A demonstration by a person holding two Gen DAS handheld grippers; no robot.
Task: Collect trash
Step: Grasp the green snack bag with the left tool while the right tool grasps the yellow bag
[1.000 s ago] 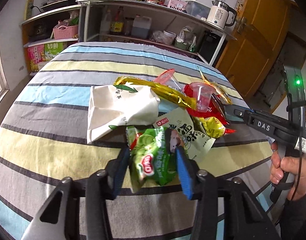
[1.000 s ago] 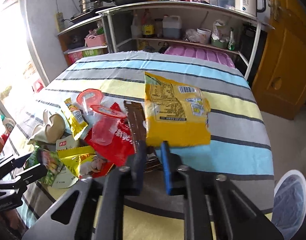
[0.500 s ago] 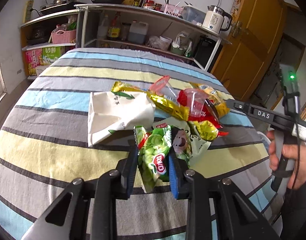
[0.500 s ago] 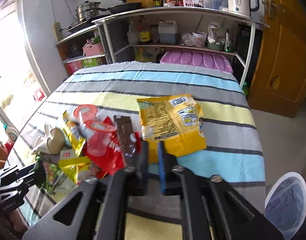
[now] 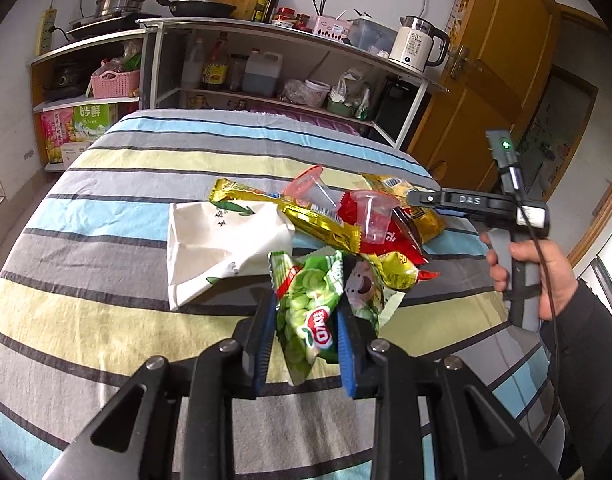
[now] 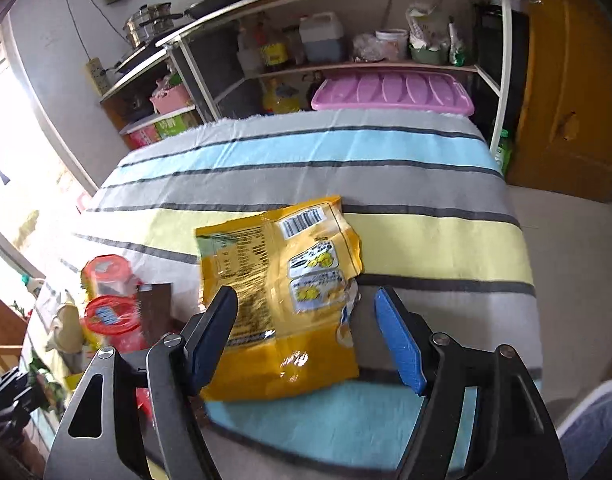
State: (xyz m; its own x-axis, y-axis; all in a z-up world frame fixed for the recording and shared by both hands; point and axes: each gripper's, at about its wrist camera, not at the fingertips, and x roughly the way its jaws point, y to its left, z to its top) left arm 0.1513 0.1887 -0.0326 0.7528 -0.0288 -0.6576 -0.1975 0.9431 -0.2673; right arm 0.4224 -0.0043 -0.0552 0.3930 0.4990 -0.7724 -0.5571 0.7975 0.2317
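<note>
Two grippers, one pile of wrappers on the striped tablecloth.

Biggest first: the white paper bag is laid flat on the cloth, left of the heap. The yellow snack bag is seen lying between the wide-spread jaws of the right gripper, nothing pinched there. The green chip bag is squeezed between the pads of the left gripper. Two clear cups are piled on red wrappers behind.
</note>
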